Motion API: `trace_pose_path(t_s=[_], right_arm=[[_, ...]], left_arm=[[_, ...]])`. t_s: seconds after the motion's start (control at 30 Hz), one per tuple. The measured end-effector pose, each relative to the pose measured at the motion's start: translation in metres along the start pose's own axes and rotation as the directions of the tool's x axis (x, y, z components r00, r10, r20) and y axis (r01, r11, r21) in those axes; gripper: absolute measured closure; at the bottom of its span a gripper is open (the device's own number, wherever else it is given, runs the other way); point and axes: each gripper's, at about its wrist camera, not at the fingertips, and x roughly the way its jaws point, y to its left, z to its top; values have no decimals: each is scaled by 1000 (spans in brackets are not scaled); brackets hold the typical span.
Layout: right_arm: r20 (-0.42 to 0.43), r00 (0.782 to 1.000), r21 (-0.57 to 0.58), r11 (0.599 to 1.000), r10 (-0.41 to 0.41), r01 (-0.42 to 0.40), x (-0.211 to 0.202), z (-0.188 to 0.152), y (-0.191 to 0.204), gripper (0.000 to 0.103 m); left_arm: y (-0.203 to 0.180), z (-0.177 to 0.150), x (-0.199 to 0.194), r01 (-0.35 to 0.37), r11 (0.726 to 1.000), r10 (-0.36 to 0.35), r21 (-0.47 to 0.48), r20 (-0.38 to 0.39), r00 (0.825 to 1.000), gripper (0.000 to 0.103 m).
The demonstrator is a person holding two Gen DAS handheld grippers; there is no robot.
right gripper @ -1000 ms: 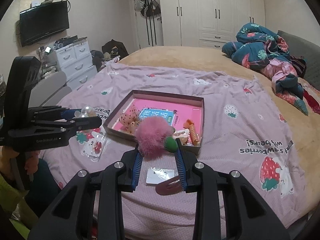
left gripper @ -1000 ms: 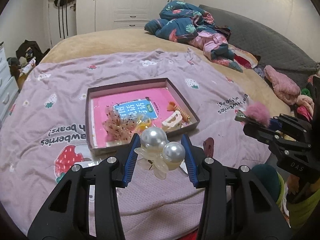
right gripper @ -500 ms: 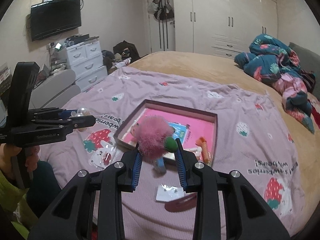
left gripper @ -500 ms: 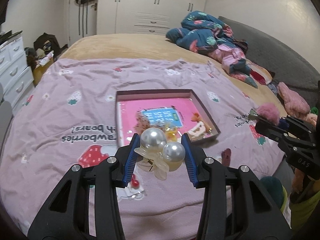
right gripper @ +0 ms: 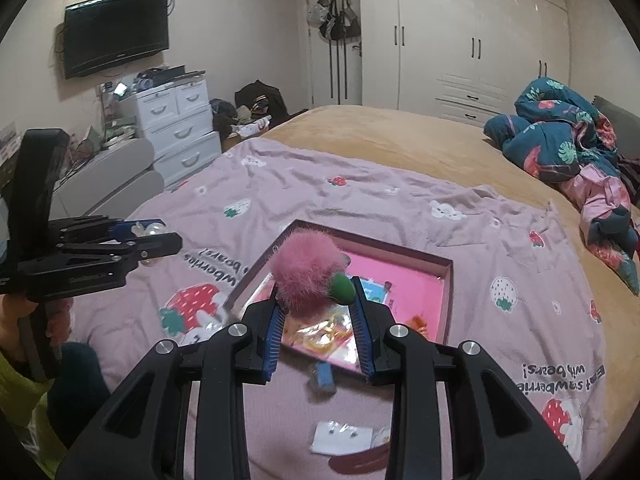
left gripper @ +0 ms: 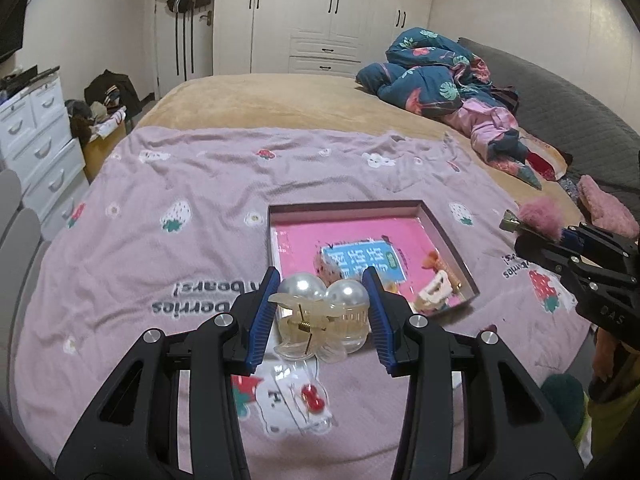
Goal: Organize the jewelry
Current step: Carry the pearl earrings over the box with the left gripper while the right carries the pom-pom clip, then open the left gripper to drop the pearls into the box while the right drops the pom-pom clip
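A shallow box with a pink lining (left gripper: 444, 228) (right gripper: 448, 280) lies on the purple strawberry blanket and holds several hair clips (left gripper: 436, 288). My left gripper (left gripper: 320, 308) is shut on a clear claw clip with two pearls (left gripper: 320, 312), held above the blanket just in front of the box. My right gripper (right gripper: 316, 300) is shut on a fluffy pink pom-pom clip with a green tip (right gripper: 308, 272), held over the box's near side. Each gripper shows in the other's view: the right one (left gripper: 516, 228), the left one (right gripper: 152, 236).
A packet with red earrings (left gripper: 308, 400) lies on the blanket below my left gripper. An earring card (right gripper: 340, 436), a dark red clip (right gripper: 360, 460) and a blue clip (right gripper: 324, 376) lie near the bed's front edge. Bundled clothes (right gripper: 568, 148) lie at the far right. White drawers (right gripper: 176, 128) stand left of the bed.
Both grippers have moved leftward and risen, still shut on their clips. The box now sits further right in the left wrist view. The right gripper has come over the box's near side.
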Motion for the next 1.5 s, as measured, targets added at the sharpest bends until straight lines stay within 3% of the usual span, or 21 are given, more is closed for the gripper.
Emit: trace_pose_path(t_s=[0.3, 0.67, 1.13, 1.5], right_arm=[[-8, 998, 75, 995, -63, 63, 18, 6, -41, 73], [-95, 990, 160, 980, -101, 115, 59, -15, -83, 73], [-219, 973, 195, 974, -75, 119, 114, -47, -89, 73], [-261, 964, 192, 976, -46, 99, 139, -57, -78, 73]], left_arm=[[-15, 20, 36, 23, 999, -22, 41, -24, 999, 69], [-27, 22, 92, 20, 997, -12, 78, -99, 995, 69], [-12, -3, 152, -14, 997, 30, 81, -209, 977, 69], [-7, -12, 161, -20, 997, 37, 75, -232, 972, 69]])
